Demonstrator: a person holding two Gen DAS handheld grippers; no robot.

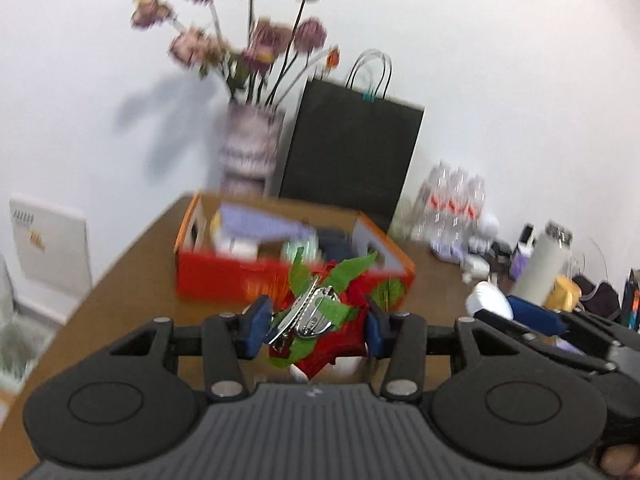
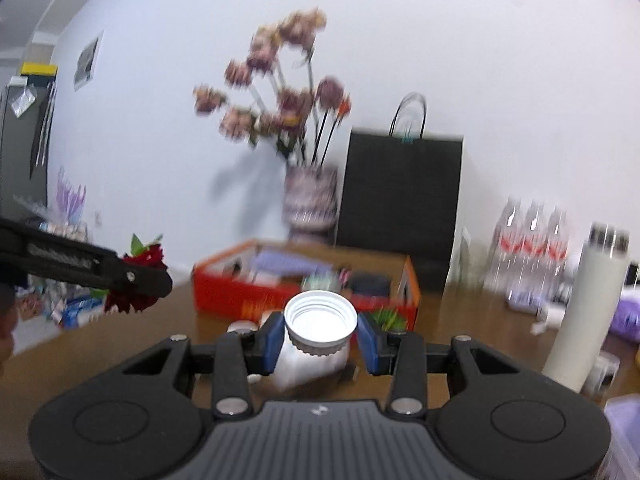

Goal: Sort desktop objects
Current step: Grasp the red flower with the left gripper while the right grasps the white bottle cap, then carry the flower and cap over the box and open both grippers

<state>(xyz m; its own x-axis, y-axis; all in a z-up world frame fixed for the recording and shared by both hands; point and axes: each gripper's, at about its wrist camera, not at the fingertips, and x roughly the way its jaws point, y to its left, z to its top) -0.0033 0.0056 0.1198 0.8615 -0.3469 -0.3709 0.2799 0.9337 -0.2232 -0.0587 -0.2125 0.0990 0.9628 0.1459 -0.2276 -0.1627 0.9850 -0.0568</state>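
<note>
I saw the orange box [image 1: 248,276] ahead of both tongs on the table [image 1: 132,264], loosely filled: purple packet, dark pouch, small bits, too blurred to name. Left gripper [image 1: 318,326] was clamped on the red flower clip [image 1: 320,320], lifted, just short of the box. Right gripper [image 2: 320,338] pinched the open white bottle [image 2: 316,336], mouth up, tilted.
</note>
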